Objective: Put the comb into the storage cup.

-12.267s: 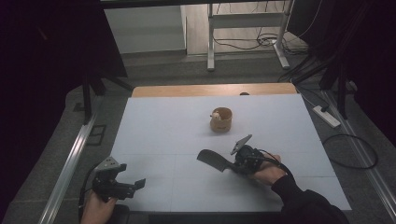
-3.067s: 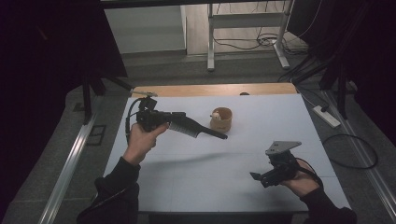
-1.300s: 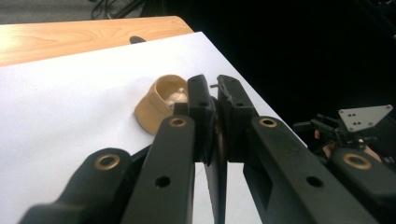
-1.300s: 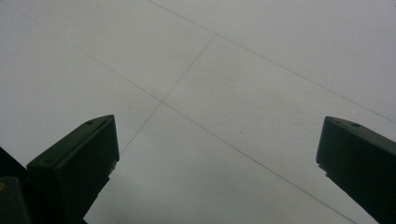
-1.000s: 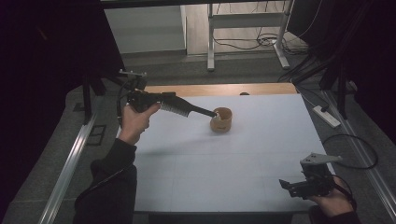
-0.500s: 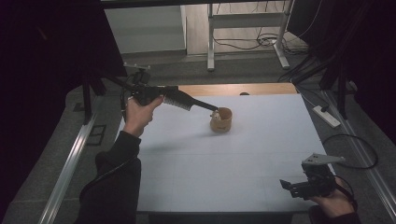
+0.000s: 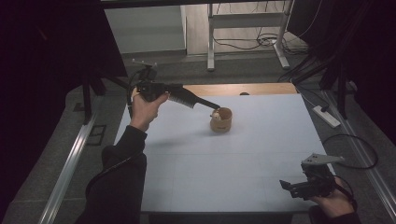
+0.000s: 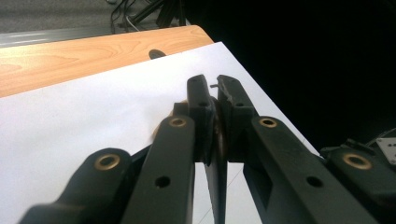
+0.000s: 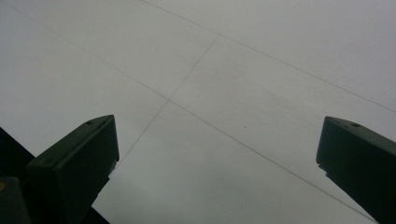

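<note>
Wooden cup (image 7: 221, 120) stands upright on the white worktop (image 7: 224, 168), toward its far edge and near the strip of bare wood (image 7: 238, 88) behind it. Something small and pale sits at the cup's rim on the side facing the left gripper; what it is cannot be made out.

Left gripper (image 7: 212, 105) is held up off the worktop, reaching in from the cup's left, with its long black jaws slanting down so that their tips arrive right at the cup's near-left rim. In the left gripper view the jaws (image 8: 212, 100) are pressed nearly together and a thin brownish piece shows pinched between the pads, apparently the cup's wall, though the close view leaves that uncertain. The left hand (image 7: 145, 108) grips the tool's body well to the left of the cup.

Right gripper (image 7: 292, 186) rests low, well apart from the cup, by the worktop's near right corner, held in the right hand (image 7: 334, 203). Its jaws stand wide apart over bare white surface, with nothing between them.
</note>
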